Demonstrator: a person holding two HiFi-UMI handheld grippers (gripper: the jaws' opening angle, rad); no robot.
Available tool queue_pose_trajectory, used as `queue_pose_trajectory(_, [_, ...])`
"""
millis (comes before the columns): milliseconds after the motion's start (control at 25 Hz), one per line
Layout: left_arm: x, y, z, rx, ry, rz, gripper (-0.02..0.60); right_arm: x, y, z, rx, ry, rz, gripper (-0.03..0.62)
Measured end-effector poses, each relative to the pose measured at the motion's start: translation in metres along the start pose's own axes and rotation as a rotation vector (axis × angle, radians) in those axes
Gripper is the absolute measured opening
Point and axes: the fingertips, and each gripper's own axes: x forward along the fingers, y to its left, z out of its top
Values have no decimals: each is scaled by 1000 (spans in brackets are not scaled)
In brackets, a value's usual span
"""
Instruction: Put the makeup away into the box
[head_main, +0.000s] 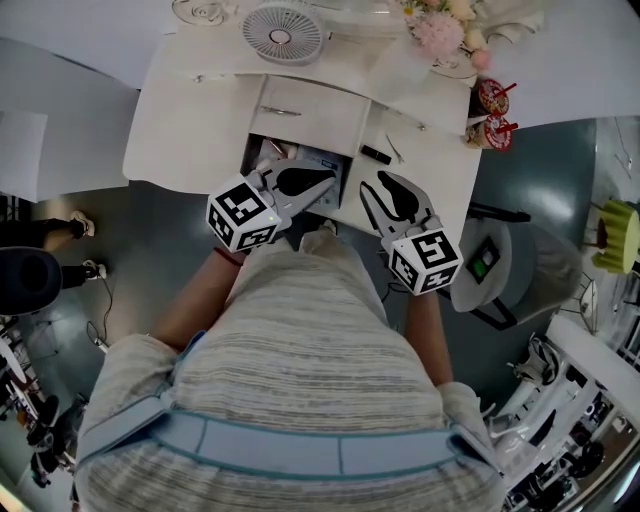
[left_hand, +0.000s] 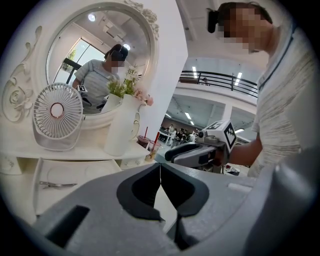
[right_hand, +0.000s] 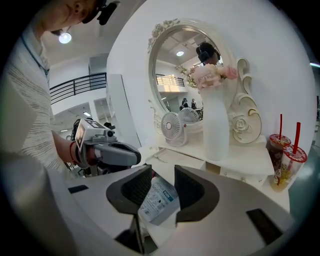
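In the right gripper view a white makeup packet with a blue label (right_hand: 159, 201) lies between and just beyond the spread jaws of my right gripper (right_hand: 162, 175); the pads do not press on it, so this gripper is open. Seen from the head view, that gripper (head_main: 380, 185) hovers at the front of the white dressing table (head_main: 200, 120), beside the open drawer (head_main: 262, 152). My left gripper (head_main: 318, 182) is over the drawer's front. Its jaws (left_hand: 160, 170) are shut tip to tip with nothing between them. A small black makeup stick (head_main: 375, 154) lies on the tabletop.
At the back of the table stand a white desk fan (head_main: 283, 32), a white vase of flowers (right_hand: 216, 125) and an ornate round mirror (left_hand: 95, 55). Two red-lidded drink cups (head_main: 492, 118) sit at the right end. A metal hair clip (left_hand: 57, 184) lies on the raised middle panel.
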Motion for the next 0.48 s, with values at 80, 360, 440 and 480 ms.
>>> queue_pose_trajectory(80, [-2, 1, 0, 0, 0, 3, 12, 2, -1, -3, -9, 13, -1, 115])
queue_pose_trajectory(360, [-8, 3, -2, -4, 1, 8, 12, 8, -8, -10, -44, 56, -8, 135])
queue_pose_trajectory(440, [-9, 3, -4, -5, 1, 10, 12, 9, -11, -13, -52, 68, -13, 137])
queue_pose_trajectory(480, [-10, 3, -4, -6, 1, 11, 12, 10, -13, -14, -56, 73, -16, 137])
